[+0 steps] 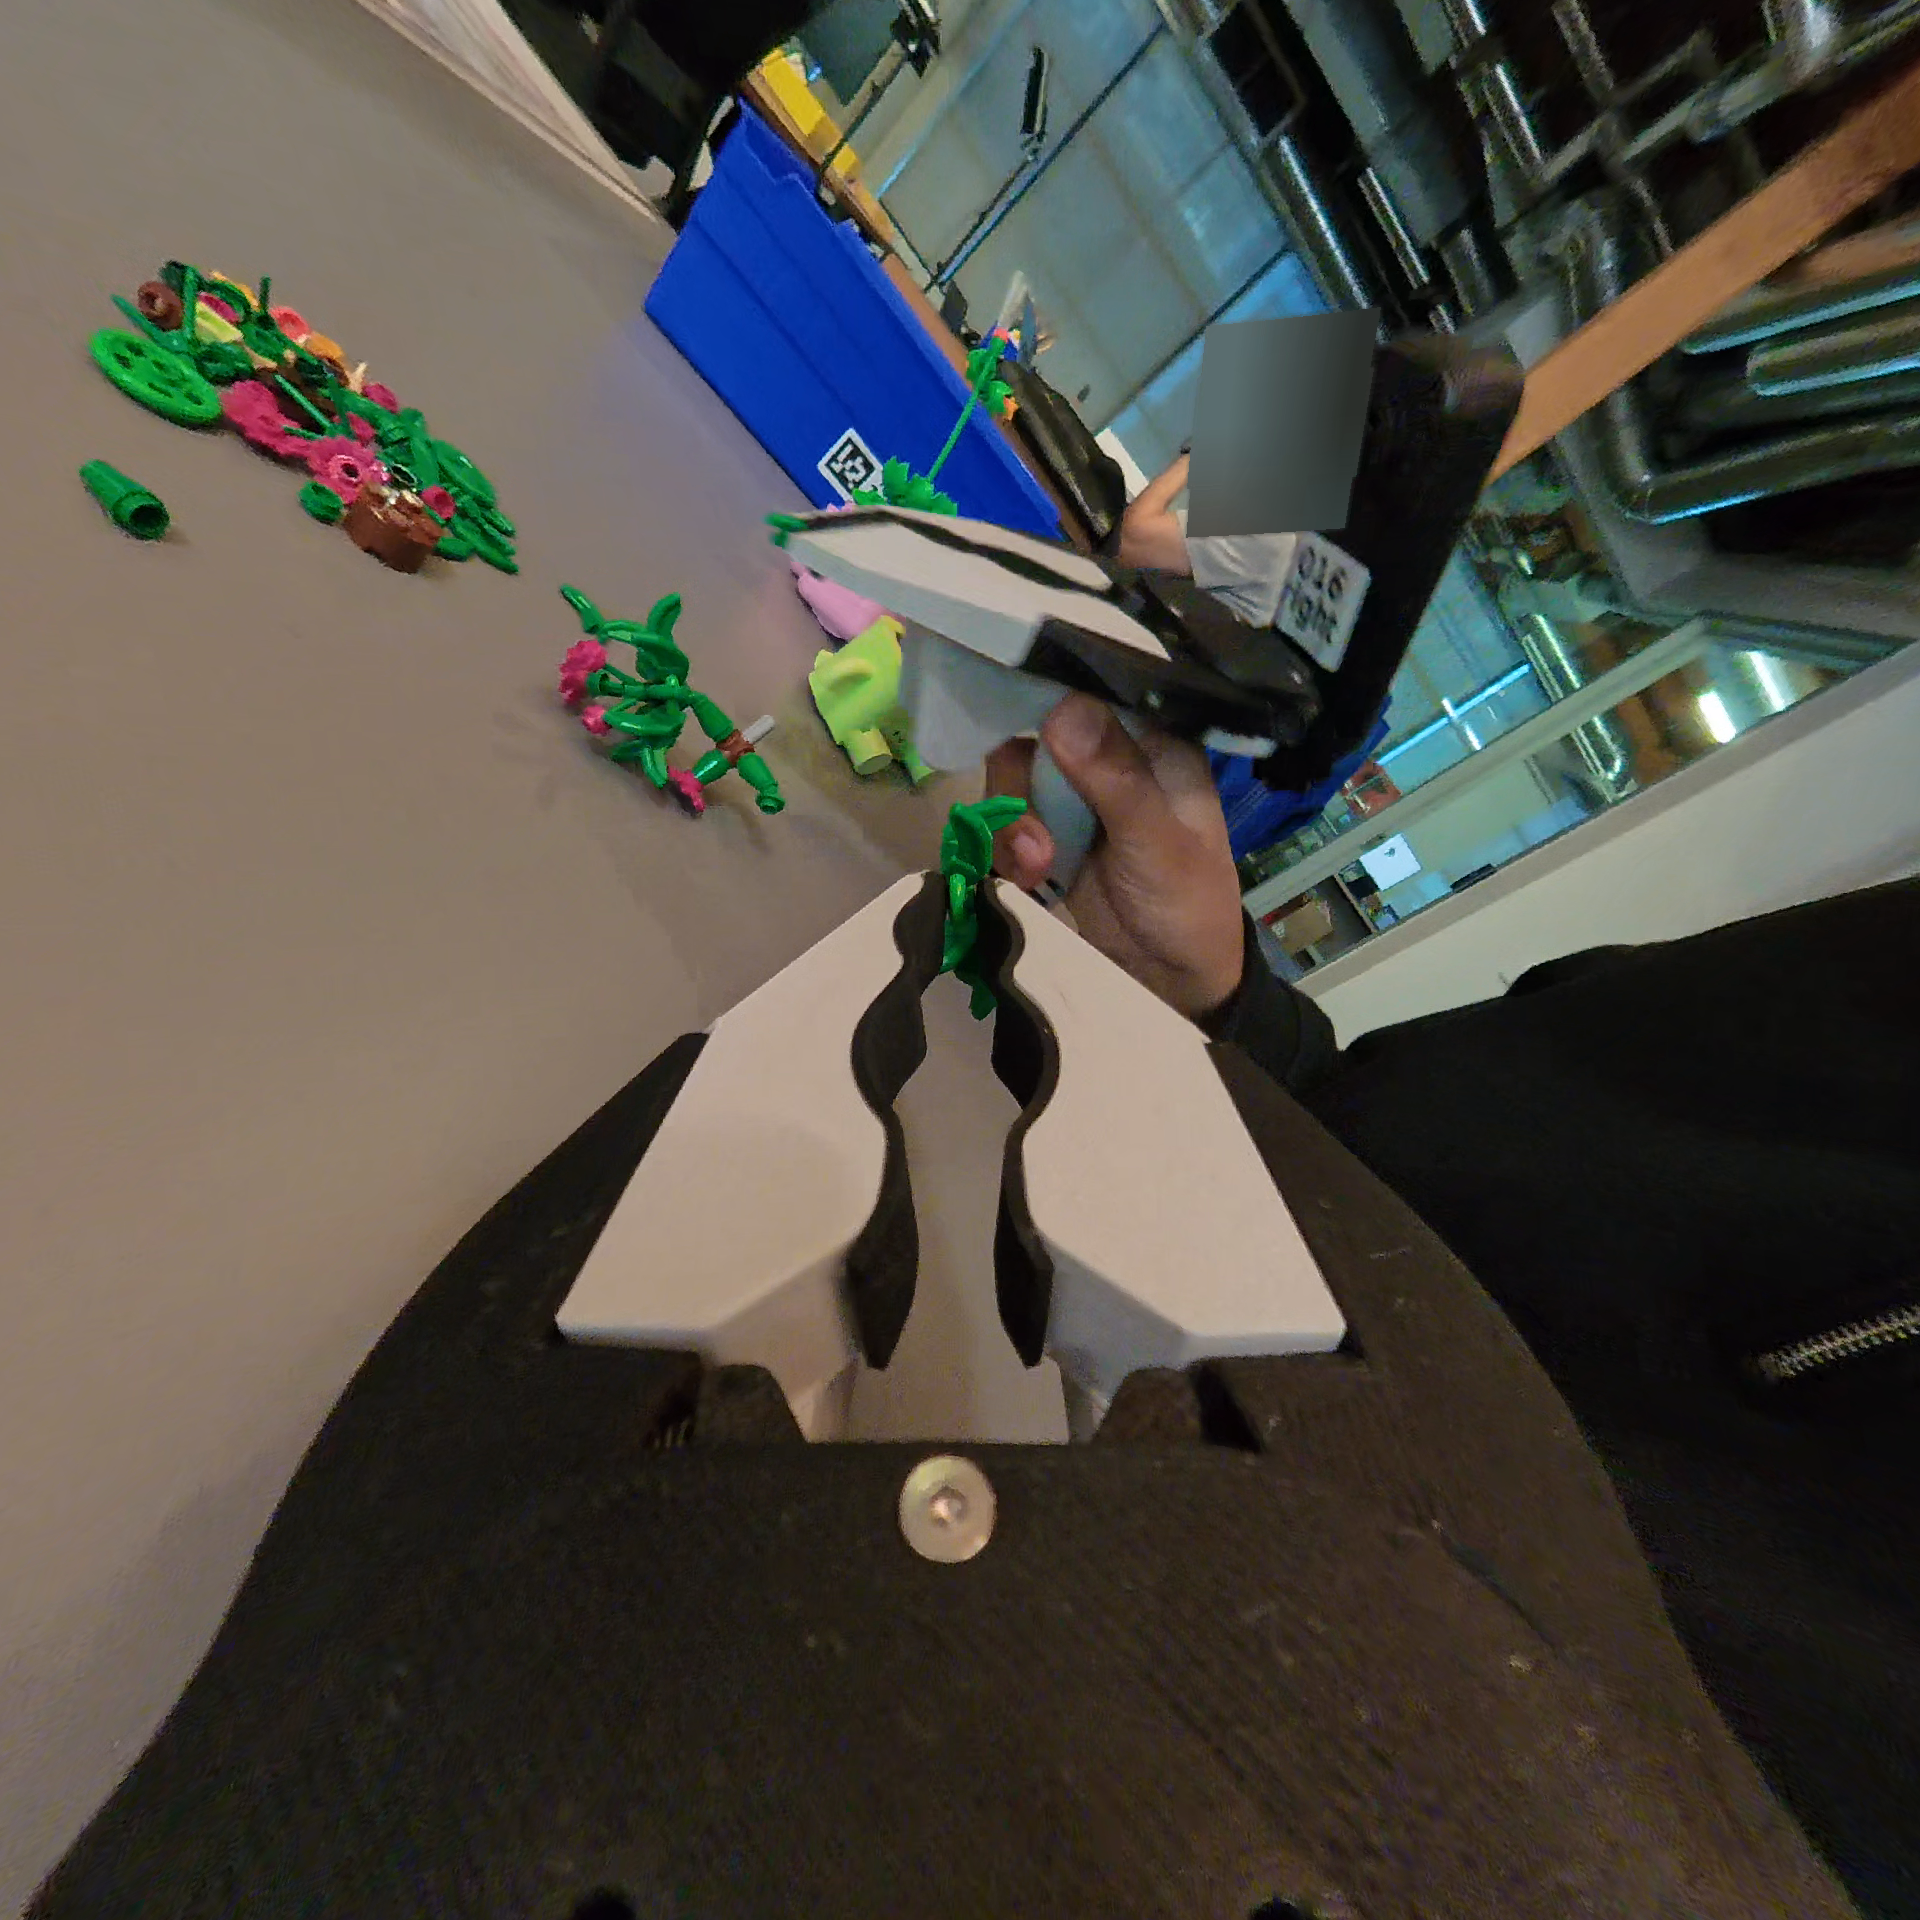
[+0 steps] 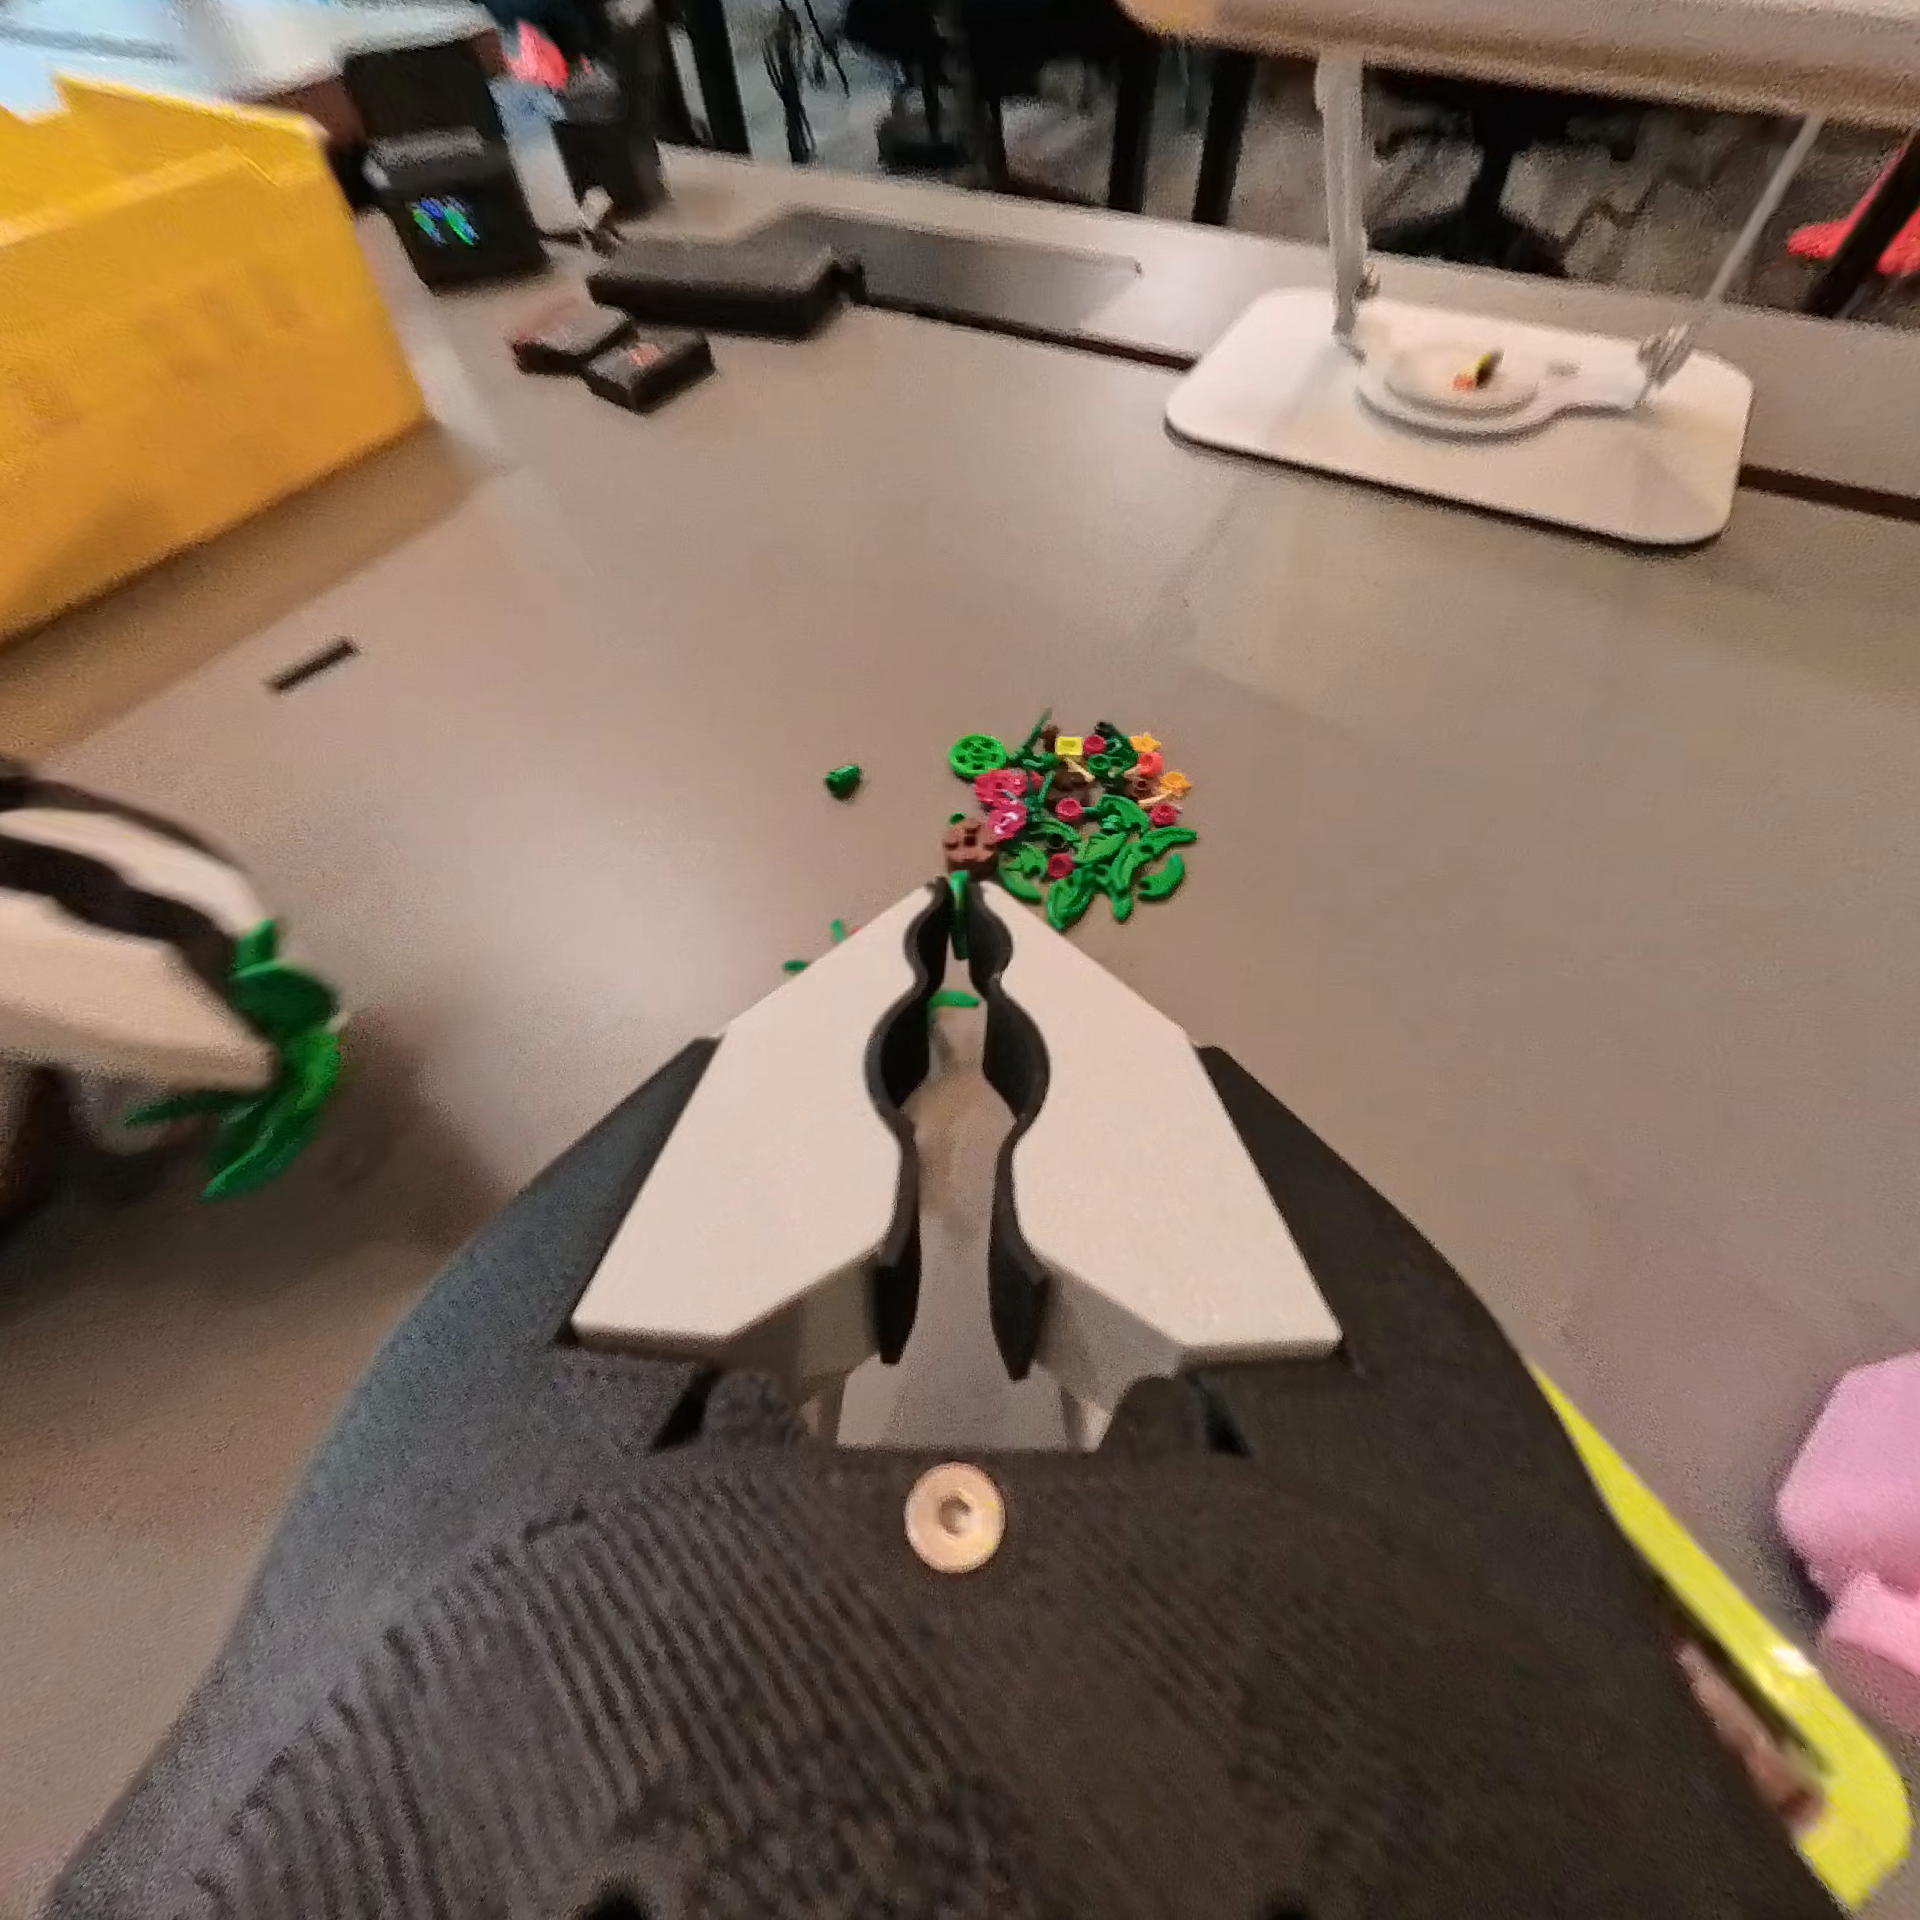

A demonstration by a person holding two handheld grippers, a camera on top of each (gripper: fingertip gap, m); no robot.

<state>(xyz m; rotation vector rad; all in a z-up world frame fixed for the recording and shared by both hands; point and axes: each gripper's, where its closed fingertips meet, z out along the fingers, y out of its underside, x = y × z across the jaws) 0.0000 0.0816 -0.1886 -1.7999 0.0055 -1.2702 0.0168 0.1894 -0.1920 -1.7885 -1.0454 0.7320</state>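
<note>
My left gripper point(image 1: 961, 888) is shut on a green leafy sprig point(image 1: 966, 935), held above the grey table point(image 1: 312, 935). It also shows at the left of the right wrist view point(image 2: 234, 951), with the leaves point(image 2: 275, 1070) sticking out of its tips. My right gripper point(image 2: 961, 894) is shut on a thin green stem point(image 2: 958, 920). In the left wrist view the right gripper point(image 1: 800, 535), held by a hand point(image 1: 1132, 862), is raised just beyond my left gripper. A pile of toy flower pieces point(image 2: 1070, 821) lies just past the right gripper's tips.
On the table lie the flower pile point(image 1: 301, 405), a green cone piece point(image 1: 125, 499), an assembled flower sprig point(image 1: 655, 696), and a lime point(image 1: 868, 686) and a pink toy point(image 1: 831, 603). A blue bin point(image 1: 821, 343), a yellow bin point(image 2: 156, 332) and a white stand base point(image 2: 1475, 416) are farther off. The green cone piece point(image 1: 125, 499) is about 12 cm from my right fingertips. Seen from the right wrist view point(image 2: 830, 775) as well.
</note>
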